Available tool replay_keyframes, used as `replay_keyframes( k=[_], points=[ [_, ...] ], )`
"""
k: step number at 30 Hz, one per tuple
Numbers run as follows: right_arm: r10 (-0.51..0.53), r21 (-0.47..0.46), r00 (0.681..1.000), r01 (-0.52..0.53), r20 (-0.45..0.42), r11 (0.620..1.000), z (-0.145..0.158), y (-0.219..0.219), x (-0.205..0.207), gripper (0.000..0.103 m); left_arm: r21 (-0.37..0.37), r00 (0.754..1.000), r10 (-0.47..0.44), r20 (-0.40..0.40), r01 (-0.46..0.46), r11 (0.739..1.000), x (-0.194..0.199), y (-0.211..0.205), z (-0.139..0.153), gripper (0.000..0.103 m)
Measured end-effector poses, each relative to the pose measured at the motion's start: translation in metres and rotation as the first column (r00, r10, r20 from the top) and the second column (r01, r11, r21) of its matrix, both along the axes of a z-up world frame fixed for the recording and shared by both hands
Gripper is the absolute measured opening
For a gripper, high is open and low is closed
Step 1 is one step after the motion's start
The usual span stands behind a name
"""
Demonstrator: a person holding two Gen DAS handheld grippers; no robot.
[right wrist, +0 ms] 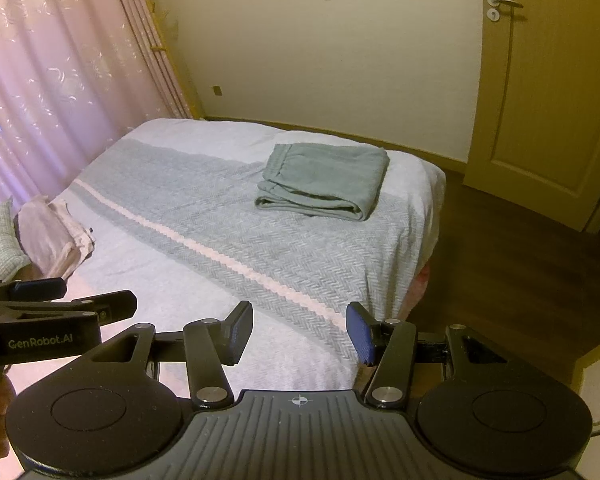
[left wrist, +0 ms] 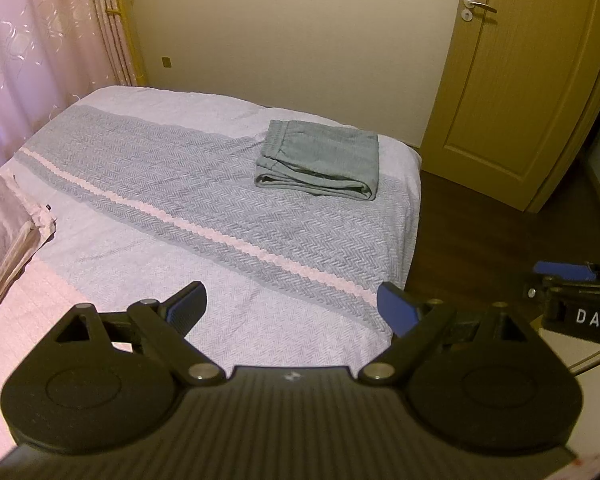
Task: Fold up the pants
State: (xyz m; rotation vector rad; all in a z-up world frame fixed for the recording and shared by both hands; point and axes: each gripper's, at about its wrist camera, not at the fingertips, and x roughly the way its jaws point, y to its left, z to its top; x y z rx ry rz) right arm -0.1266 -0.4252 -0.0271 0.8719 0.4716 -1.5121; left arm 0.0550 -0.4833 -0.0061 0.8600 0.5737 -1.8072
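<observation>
The grey-green pants (left wrist: 320,160) lie folded into a compact stack near the far right corner of the bed (left wrist: 204,320), with the waistband on the left and the rounded fold toward the right edge. The left gripper (left wrist: 292,308) hangs wide apart and empty above the near edge; the right gripper (right wrist: 298,334) stands about half open, also empty, well short of the stack. The fold looks finished, so the sound course is to keep both grippers clear of the stack, or at most to press its top flat without dragging the layers.
</observation>
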Motion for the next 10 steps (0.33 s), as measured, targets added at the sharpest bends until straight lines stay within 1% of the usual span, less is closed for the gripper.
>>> replay_keyframes(
  k=[10],
  points=[
    [0.011, -0.009, 1.000, -0.011, -0.003, 1.000, 0.001, -0.012, -0.014, 0.049, -0.015, 1.000, -0.006, -0.010, 0.006, 1.000, -0.024, -0.010, 0.001, 0.090]
  ],
)
